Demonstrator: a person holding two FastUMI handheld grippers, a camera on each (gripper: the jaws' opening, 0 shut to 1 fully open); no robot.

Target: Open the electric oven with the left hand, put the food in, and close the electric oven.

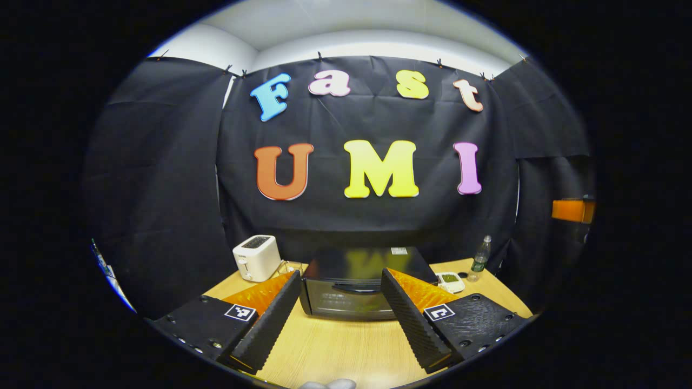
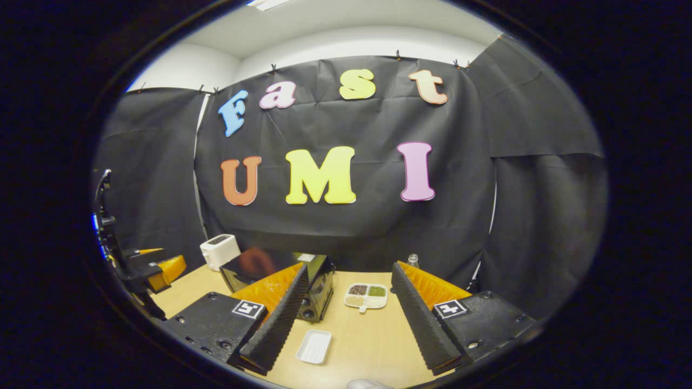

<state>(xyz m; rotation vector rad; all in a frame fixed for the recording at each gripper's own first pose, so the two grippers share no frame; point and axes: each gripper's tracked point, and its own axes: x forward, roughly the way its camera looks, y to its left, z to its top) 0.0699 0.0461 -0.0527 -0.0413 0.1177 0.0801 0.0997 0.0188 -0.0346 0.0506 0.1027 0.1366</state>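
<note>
Start of task, nothing gripped yet. Left gripper (image 1: 340,319) has its fingers spread wide and empty, hovering above the wooden table (image 1: 346,346), lined up on the electric oven (image 1: 357,286), which sits closed at the back of the table between the two fingers in the left gripper view. Oven door handle (image 1: 354,288) is a dark horizontal bar near the door's top edge.

Step in hand, as I judge it: reach for the handle with the left gripper. To do it well: stay centred on the bar, come in with the fingers one above and one below it, close only once the bar is between them, then pull out and down along the door's hinge arc, not straight back, so the oven does not slide.

Right gripper (image 2: 351,319) is also wide open and holds nothing, waiting to the oven's right.

Containers: divided dish (image 2: 366,295) beside the oven (image 2: 281,275) holds small portions, dark, green and pale, one per compartment; likely the food. White rectangular tray (image 2: 315,346) nearer, looks empty. White toaster (image 1: 257,257) to the oven's left, plastic bottle (image 1: 480,258) at the back right.
</note>
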